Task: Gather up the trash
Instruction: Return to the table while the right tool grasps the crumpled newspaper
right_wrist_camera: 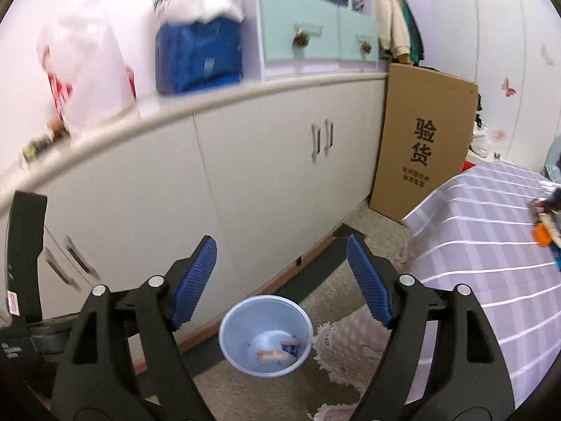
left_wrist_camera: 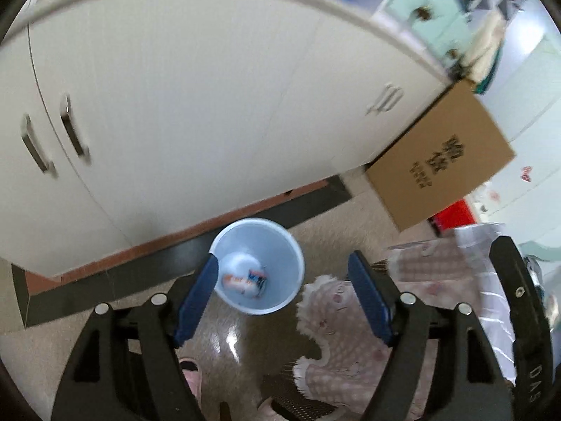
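A pale blue waste bin [left_wrist_camera: 280,245] stands on the floor by the white cupboard; a crumpled white wrapper with orange and blue print [left_wrist_camera: 245,279] lies at its bottom. My left gripper [left_wrist_camera: 282,296] hangs open above the bin, blue pads wide apart, nothing between them. In the right wrist view the same bin [right_wrist_camera: 245,315] sits low in the middle with the wrapper [right_wrist_camera: 277,351] inside. My right gripper [right_wrist_camera: 282,280] is open and empty, held higher, pointing at the cupboard doors. The black body of the left gripper shows at that view's left edge.
A long white cupboard [right_wrist_camera: 245,175] runs behind the bin, with bags and a blue pack [right_wrist_camera: 198,58] on top. A tall cardboard box [right_wrist_camera: 420,140] leans at its end. A table with a lilac striped cloth [right_wrist_camera: 491,245] stands right. A pink mat [left_wrist_camera: 336,333] lies beside the bin.
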`<state>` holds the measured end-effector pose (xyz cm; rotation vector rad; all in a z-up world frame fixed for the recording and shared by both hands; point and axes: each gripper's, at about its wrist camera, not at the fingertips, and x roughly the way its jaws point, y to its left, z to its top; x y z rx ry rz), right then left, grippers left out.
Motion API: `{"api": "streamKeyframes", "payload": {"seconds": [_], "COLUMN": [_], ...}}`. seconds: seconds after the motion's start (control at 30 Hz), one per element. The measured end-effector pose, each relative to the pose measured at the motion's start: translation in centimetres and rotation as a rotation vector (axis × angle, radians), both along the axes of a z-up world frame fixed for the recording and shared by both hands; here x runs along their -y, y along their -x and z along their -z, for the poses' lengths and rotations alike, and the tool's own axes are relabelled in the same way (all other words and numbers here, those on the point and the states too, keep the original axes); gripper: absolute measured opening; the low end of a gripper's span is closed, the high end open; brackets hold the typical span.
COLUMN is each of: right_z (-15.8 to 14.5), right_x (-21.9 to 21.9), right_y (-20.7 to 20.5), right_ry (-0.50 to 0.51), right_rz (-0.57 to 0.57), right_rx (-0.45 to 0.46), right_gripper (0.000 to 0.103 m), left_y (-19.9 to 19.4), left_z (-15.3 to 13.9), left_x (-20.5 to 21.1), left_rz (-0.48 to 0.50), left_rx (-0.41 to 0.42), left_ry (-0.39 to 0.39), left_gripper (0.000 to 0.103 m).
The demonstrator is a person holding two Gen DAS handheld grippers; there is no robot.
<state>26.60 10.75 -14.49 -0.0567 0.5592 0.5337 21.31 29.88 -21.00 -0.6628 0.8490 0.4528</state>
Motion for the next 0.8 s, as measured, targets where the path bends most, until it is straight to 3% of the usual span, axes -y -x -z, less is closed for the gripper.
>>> {"api": "streamKeyframes", "payload": {"seconds": [0.17,0.3,0.43,0.6,0.8], "right_z": [-4.1,-5.8,-5.8,-4.9,-3.4], "right_x": [6.0,11.6,17.2,24.8,28.8], "right_y": [0.8,1.0,0.3,-1.3,-5.4], "right_ry": [-0.072,-0.038,-0.010,-0.080,-0.165], "right_rz": [0.058,0.150,0.281,0.439,0.482], "right_rx": [0.011,0.052,0.075,0.032,-0.067], "right_gripper": [0.077,0.080,0.082,0.083,0.083], "left_y": [0.5,0.0,-0.8,-3.2,-5.5], "left_z": [-5.0,-6.9,-7.7,-8.2,-8.7], "left_x": [5.5,10.6,16.3,21.6,26.3], "left_rz": [0.080,0.173,0.289,0.396,0.443], "left_rx": [0.077,0.101,0.103,0.124,0.116], "left_ry": [-0.104,-0.172,-0.204,-0.200,-0.226], "left_gripper": [0.078,0.079,0.079,0.079,0.079]}}
